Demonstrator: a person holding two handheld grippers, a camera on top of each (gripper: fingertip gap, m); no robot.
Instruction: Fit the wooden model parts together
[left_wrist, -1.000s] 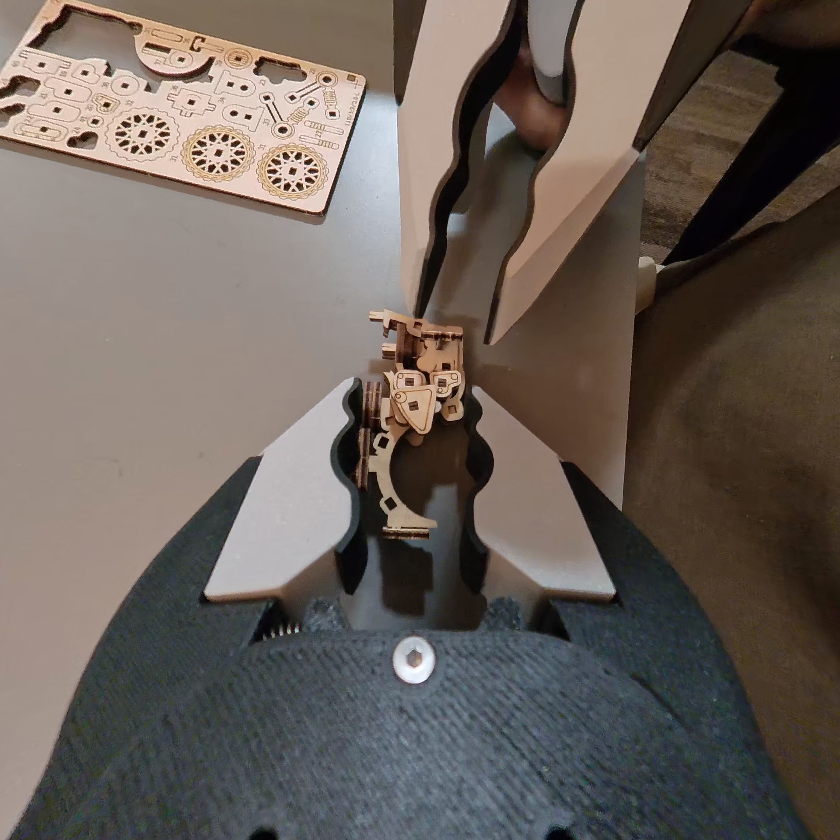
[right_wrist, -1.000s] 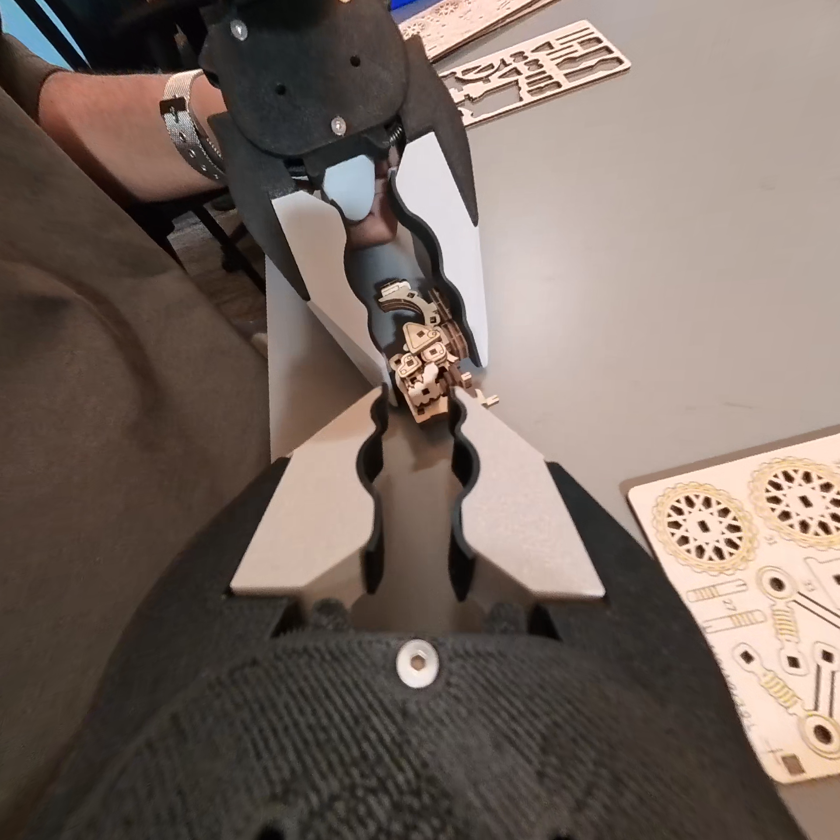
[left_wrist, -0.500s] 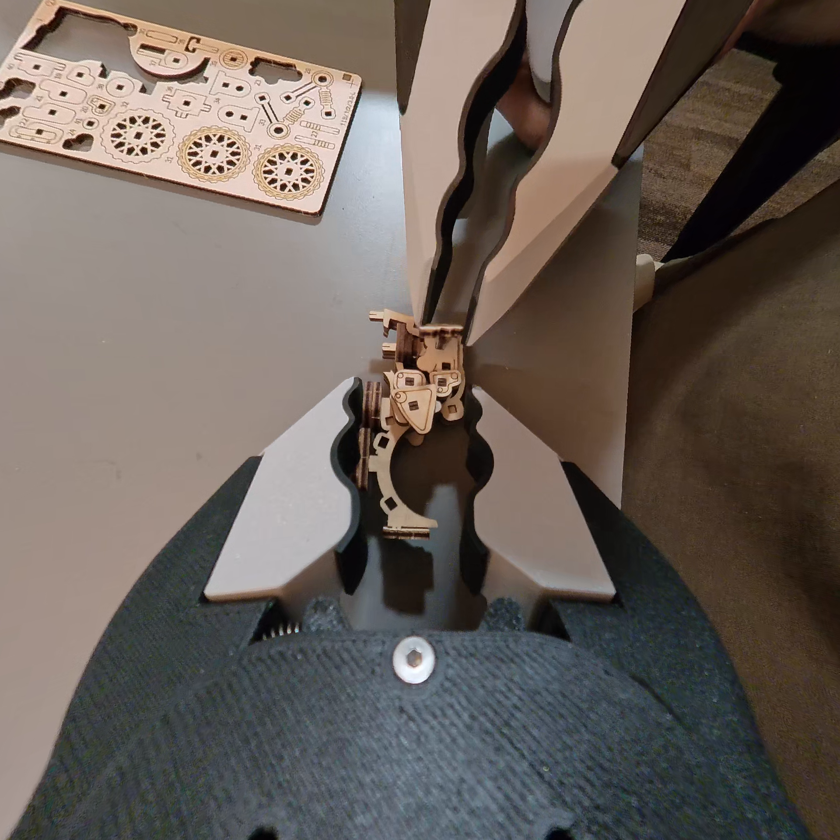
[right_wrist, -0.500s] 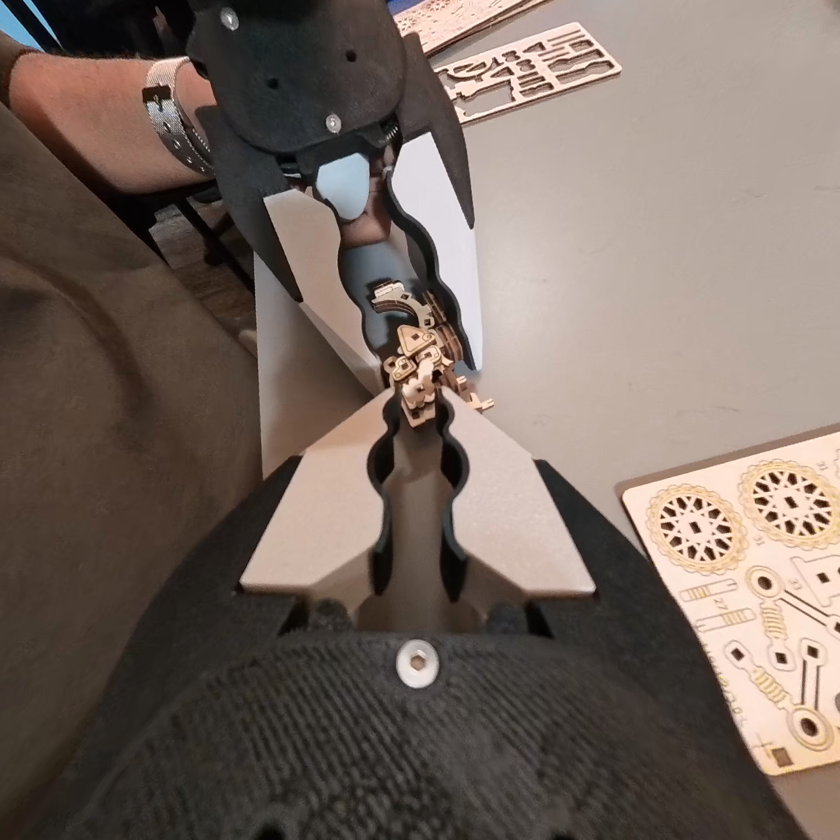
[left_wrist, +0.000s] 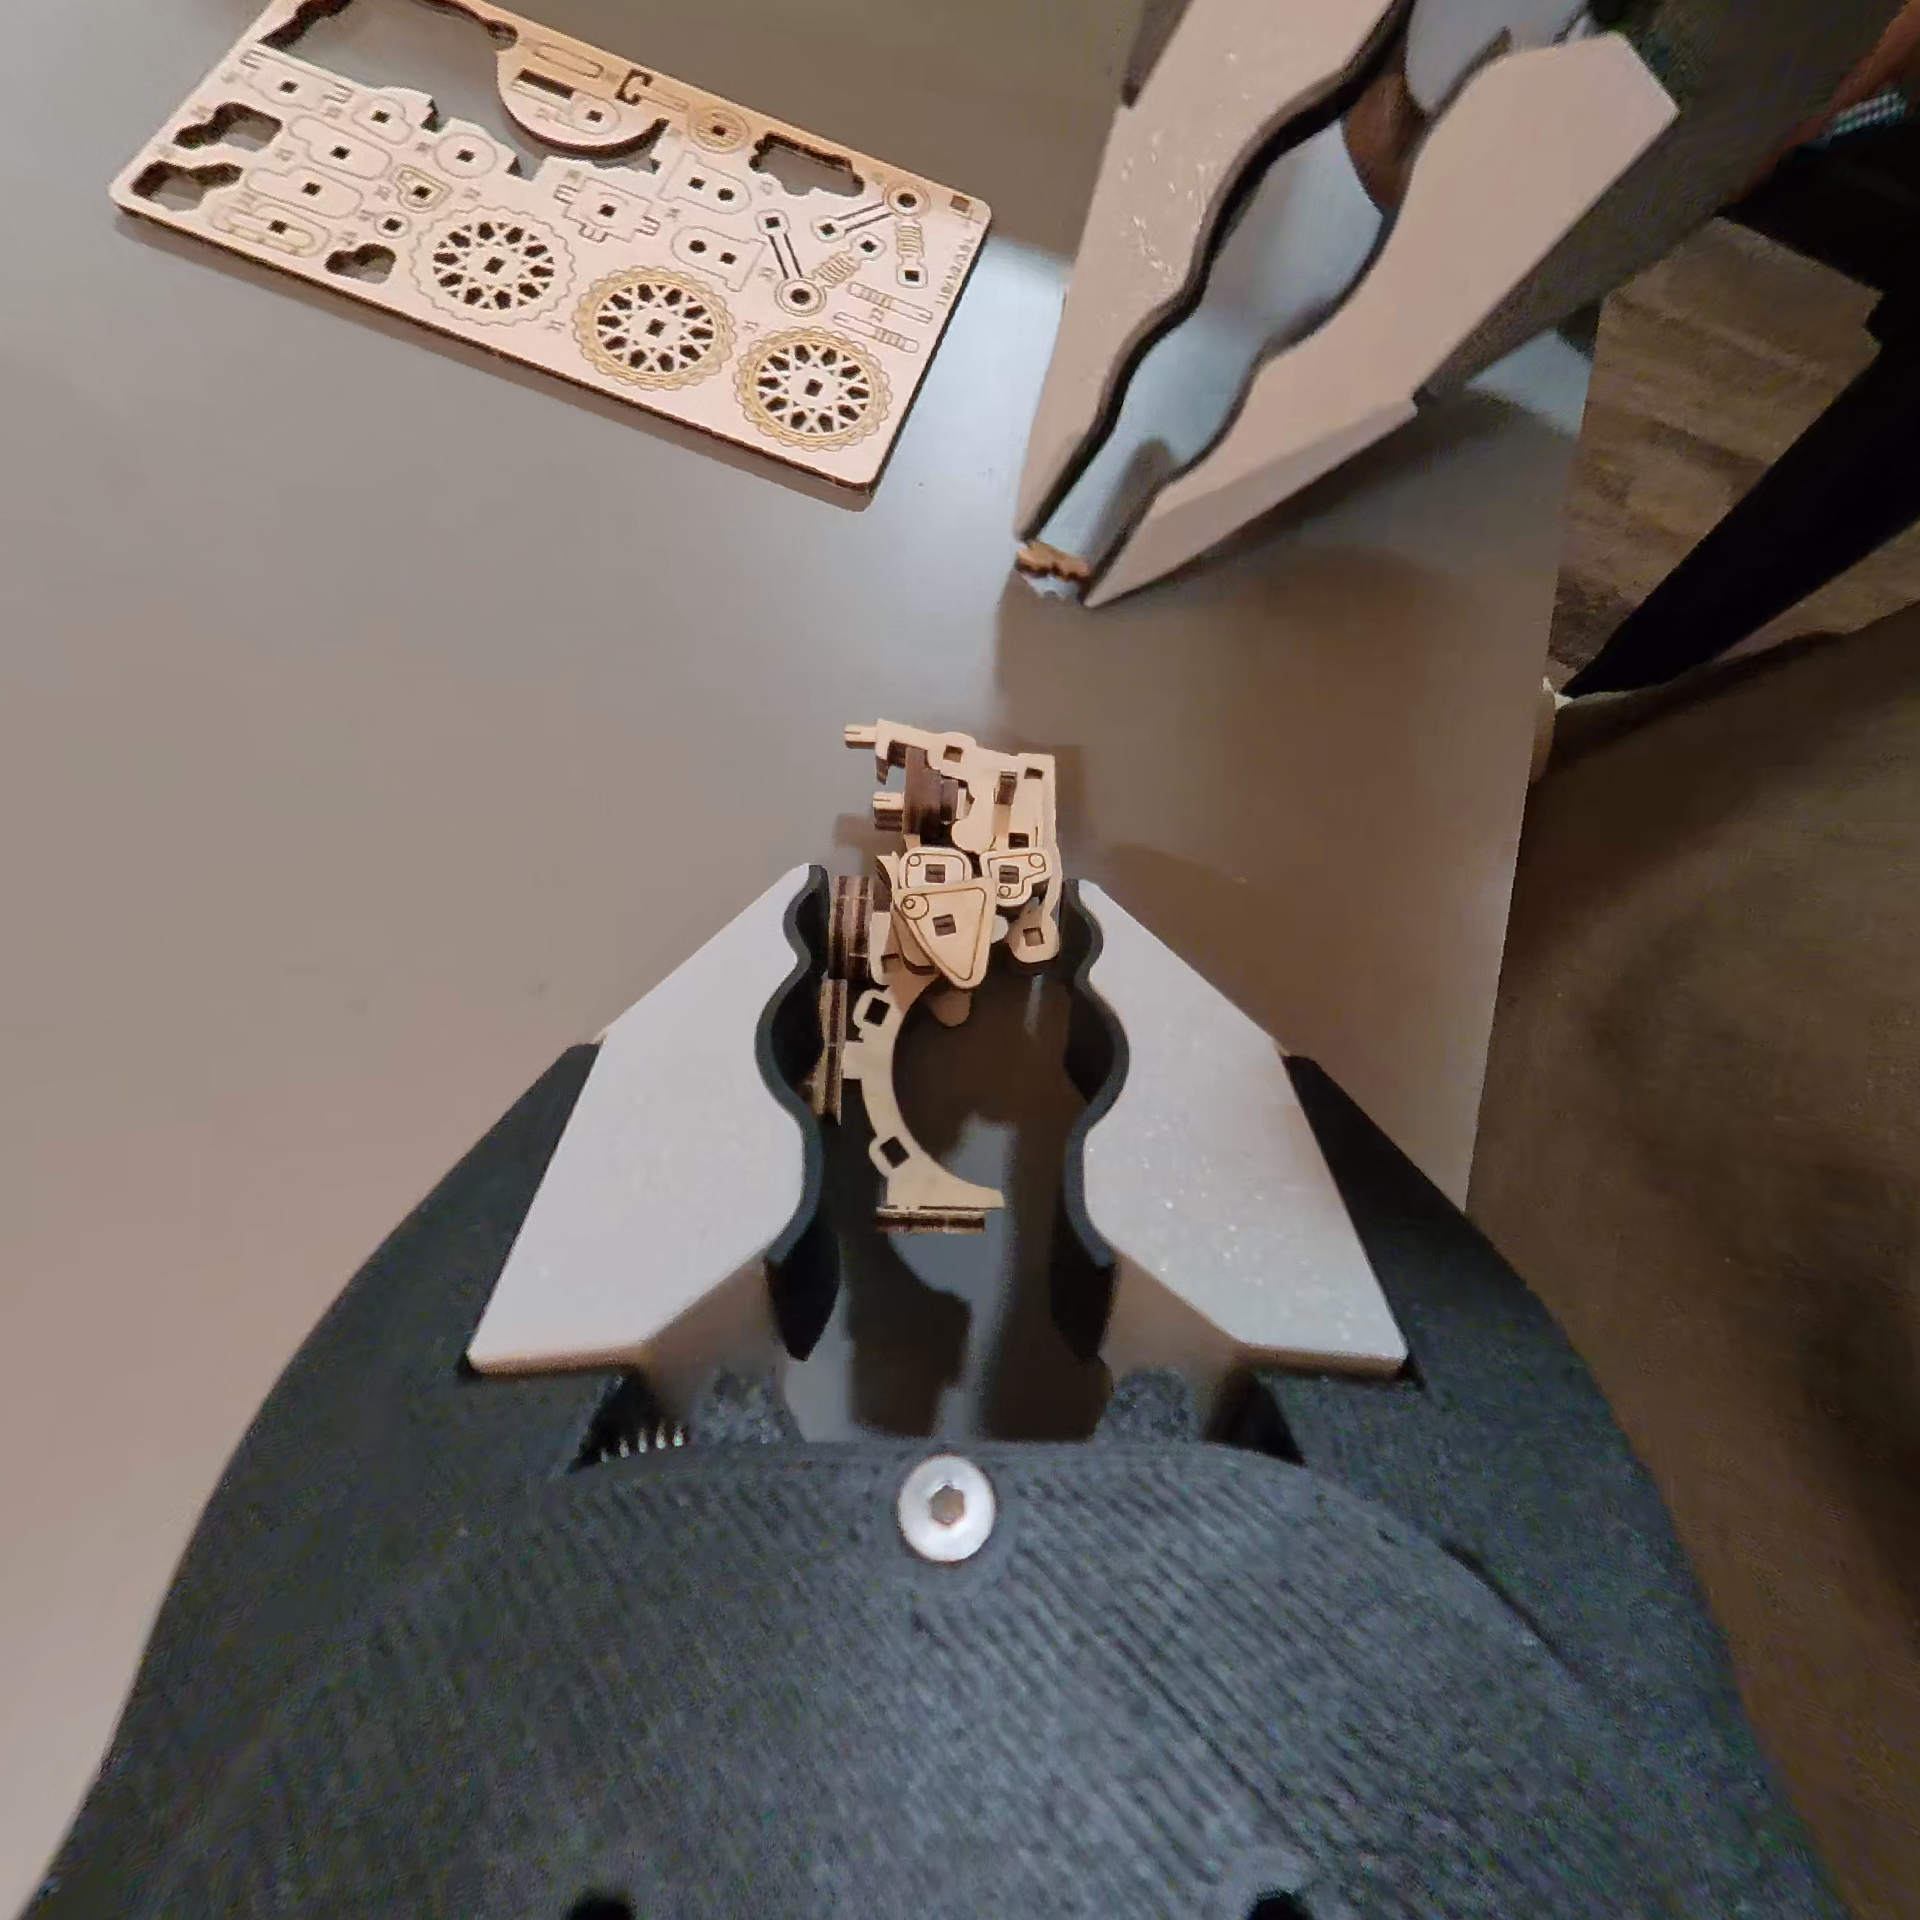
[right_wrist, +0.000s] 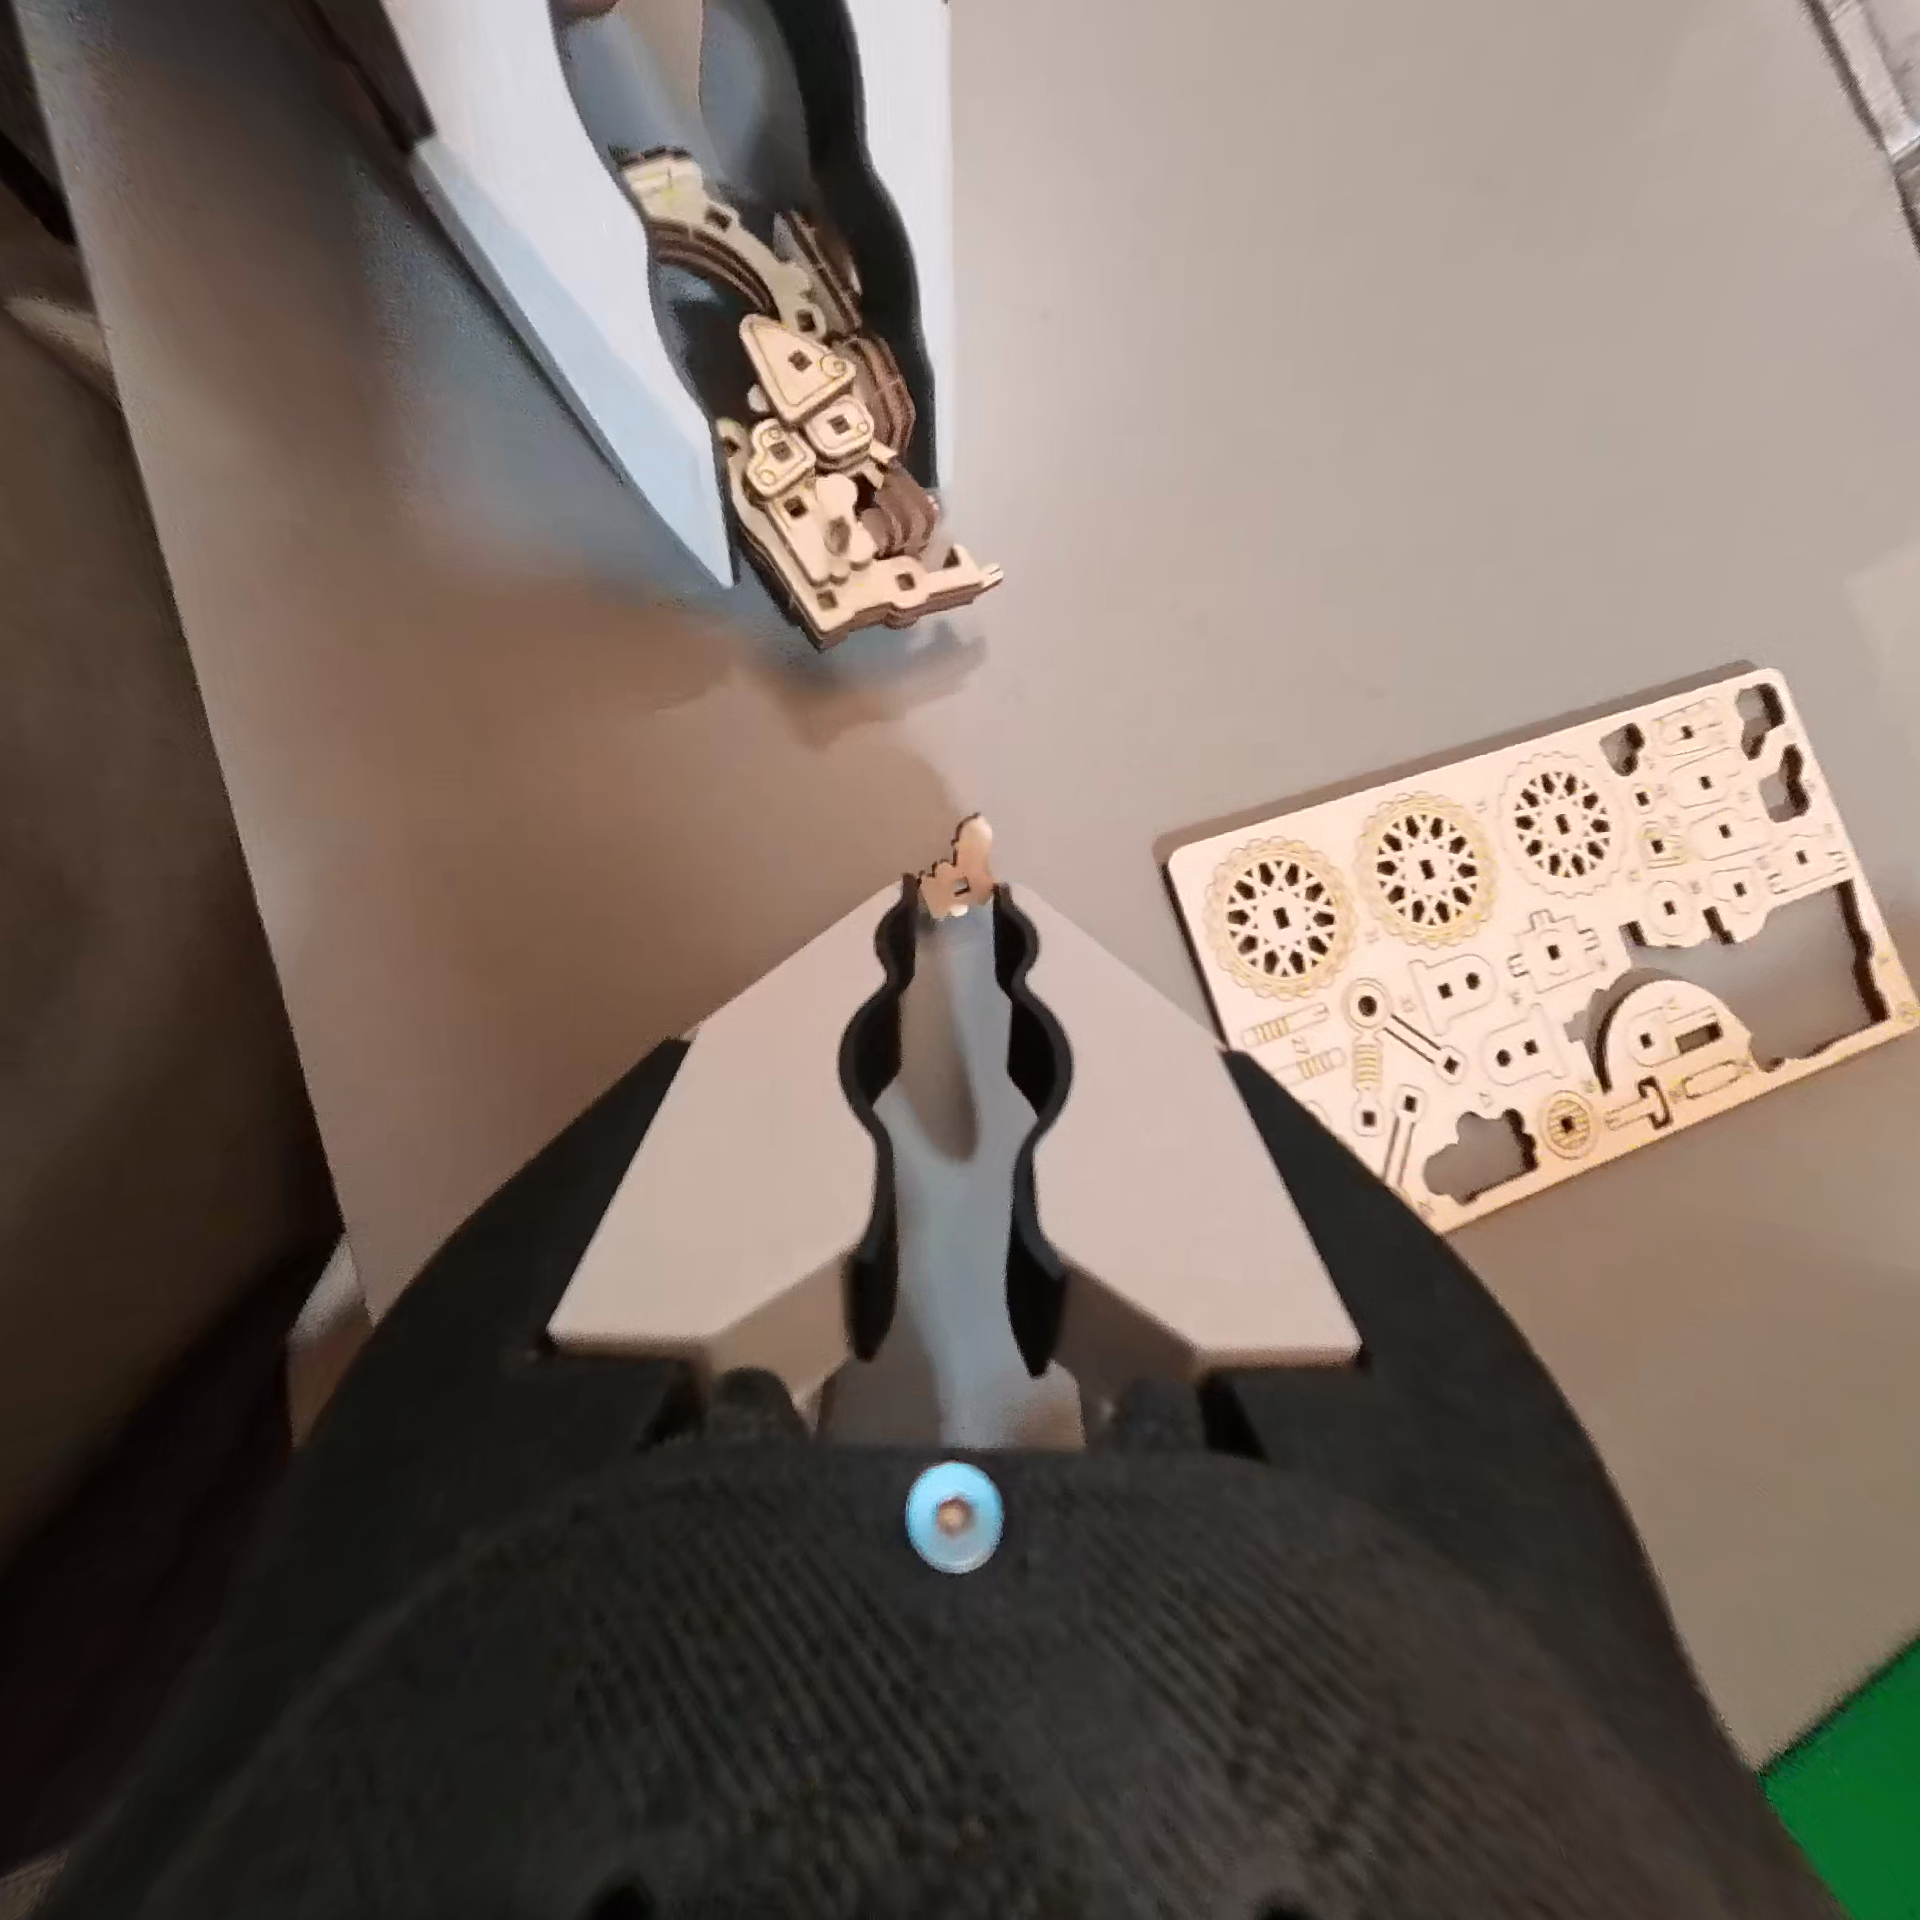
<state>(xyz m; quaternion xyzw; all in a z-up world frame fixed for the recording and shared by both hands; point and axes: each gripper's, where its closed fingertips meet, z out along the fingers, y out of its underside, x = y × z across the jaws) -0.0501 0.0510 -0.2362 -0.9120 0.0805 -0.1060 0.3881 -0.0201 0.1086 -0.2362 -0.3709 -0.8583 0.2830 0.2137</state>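
Note:
My left gripper (left_wrist: 940, 904) is shut on a partly built wooden model (left_wrist: 971, 883), a curved arc piece with several small plates stacked at its tip, held just above the grey table (left_wrist: 416, 727). My right gripper (right_wrist: 954, 899) is shut on a small wooden piece (right_wrist: 961, 871) that sticks out of its fingertips. It hangs clear of the model (right_wrist: 831, 499), with a gap of bare table between them. In the left wrist view the right gripper (left_wrist: 1060, 566) is up and to the right, with the small piece (left_wrist: 1047, 564) at its tip. The left gripper (right_wrist: 831, 520) shows at the top of the right wrist view.
A laser-cut wooden parts sheet (left_wrist: 623, 270) with wheels and several empty cut-outs lies flat on the table, also seen in the right wrist view (right_wrist: 1538, 935). The table edge (left_wrist: 1507, 935) runs close beside both grippers, with a person's brown clothing (left_wrist: 1714, 1143) beyond it. There is about 7 centimetres between the tips of the two grippers.
The right gripper closed at the model's tip, then drew back from it with a small wooden piece in its fingertips. The left gripper kept its hold on the model.

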